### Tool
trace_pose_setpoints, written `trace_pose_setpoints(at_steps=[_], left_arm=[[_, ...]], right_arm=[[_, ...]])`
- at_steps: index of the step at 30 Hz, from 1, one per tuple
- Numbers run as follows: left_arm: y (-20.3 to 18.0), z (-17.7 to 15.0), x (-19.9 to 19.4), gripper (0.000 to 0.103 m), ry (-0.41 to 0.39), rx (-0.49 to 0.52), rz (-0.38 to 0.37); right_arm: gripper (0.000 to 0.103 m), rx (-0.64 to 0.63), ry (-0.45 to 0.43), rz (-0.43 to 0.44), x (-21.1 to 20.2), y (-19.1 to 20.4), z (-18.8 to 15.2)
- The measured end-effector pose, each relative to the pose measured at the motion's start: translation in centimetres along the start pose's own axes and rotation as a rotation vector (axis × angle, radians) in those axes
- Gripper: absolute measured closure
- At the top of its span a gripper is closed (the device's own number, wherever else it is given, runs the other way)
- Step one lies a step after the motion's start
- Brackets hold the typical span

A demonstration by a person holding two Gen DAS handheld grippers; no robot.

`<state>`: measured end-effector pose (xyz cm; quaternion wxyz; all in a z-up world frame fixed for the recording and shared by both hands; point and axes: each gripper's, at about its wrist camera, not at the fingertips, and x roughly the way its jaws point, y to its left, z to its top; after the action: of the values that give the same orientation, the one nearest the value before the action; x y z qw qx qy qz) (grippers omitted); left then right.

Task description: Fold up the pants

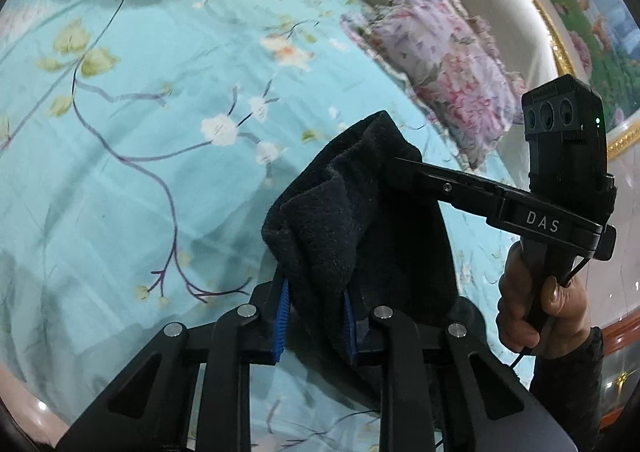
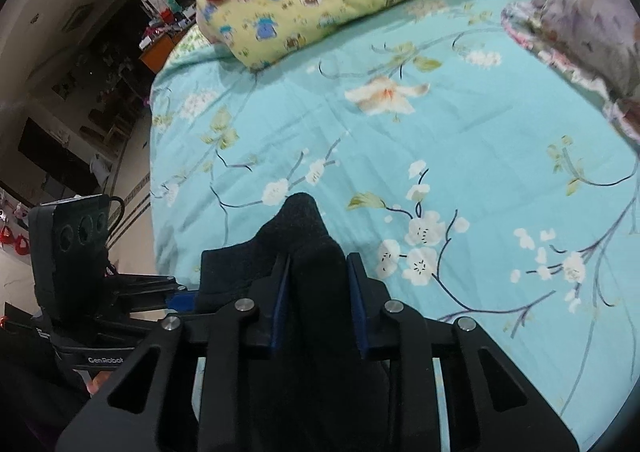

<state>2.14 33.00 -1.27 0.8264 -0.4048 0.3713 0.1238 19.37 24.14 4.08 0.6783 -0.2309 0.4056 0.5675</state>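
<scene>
Both hand-held grippers point downward, side by side, each clamped on a bunch of dark fabric. The left hand-held gripper [image 1: 314, 322] has its blue pads [image 1: 280, 322] pressed against the cloth on either side. The right hand-held gripper [image 2: 318, 302] grips likewise, its pads [image 2: 356, 304] close around the fold. In the left wrist view, the right hand [image 1: 536, 304], in a dark sleeve, is wrapped around its gripper's handle.
</scene>
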Motion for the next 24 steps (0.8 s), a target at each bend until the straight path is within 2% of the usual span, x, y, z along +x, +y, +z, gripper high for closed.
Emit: trace_pose_setpoints(at_steps=[7,24], left_arm=[[-3.0,-0.1,-2.2,0.082,-0.046,0.058,-0.022],[-8.0,-2.6,-5.8,0.082,-0.1,0.158,-0.044]], right_arm=[[0.075,0.016,-0.093,0.014,-4.3,0.5,-1.1],[0.075,0.051,-0.229,0.016,-9.9,1.7,-4.2]])
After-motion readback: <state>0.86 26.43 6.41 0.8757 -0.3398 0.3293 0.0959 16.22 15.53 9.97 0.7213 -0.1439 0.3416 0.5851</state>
